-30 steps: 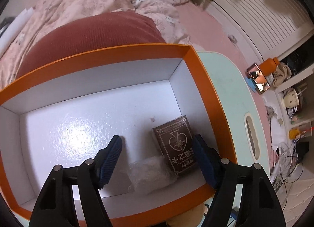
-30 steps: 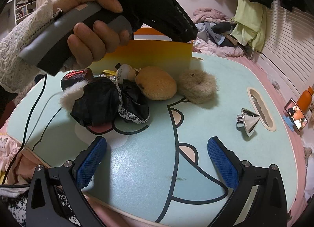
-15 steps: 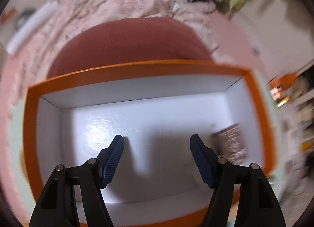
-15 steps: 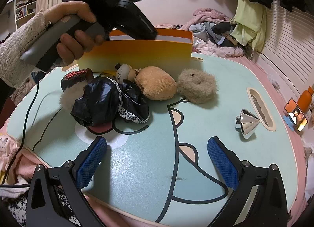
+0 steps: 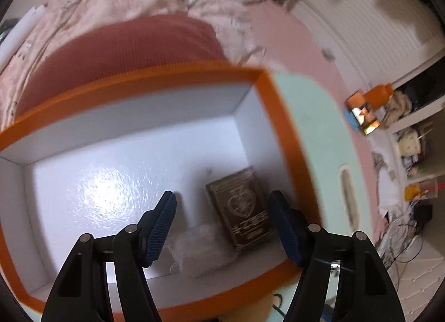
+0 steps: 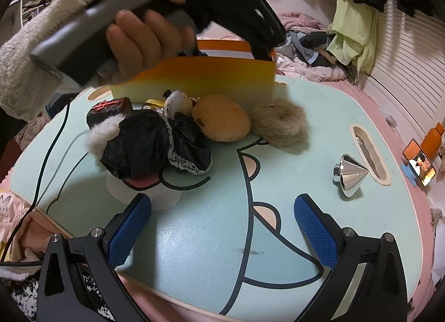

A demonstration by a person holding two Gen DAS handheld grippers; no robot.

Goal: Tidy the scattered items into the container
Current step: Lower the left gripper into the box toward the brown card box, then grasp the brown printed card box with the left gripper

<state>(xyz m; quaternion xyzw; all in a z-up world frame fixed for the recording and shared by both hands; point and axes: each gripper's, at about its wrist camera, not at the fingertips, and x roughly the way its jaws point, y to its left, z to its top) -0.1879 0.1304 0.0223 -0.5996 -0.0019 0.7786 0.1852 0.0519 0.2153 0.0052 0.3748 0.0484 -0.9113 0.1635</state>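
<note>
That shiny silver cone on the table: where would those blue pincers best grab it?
Probably at the narrow round knob of the silver cone. The cone lies tipped on its side, and its slick, tapering body could squirt out. The open right gripper could come from above, pads either side of the knob.

Glossy box, chrome cone, lots of fuzzy stuff

The orange box [image 5: 281, 116] looks like cardboard, glossy white inside with a pebbly sheen. The brown card pack [image 5: 243, 205] in it has a shiny printed face, next to a crinkly clear plastic bag [image 5: 194, 247]. On the smooth matt bench [image 6: 194, 238]: a mirror-finish metal cone [image 6: 349, 174], a fluffy tan fur puff [image 6: 279, 124], a velvety tan pad [image 6: 222, 117], and shiny black fabric [image 6: 147, 144] with lace trim. Tool pads [image 6: 129, 234] are blue textured rubber on matt black plastic.
</note>
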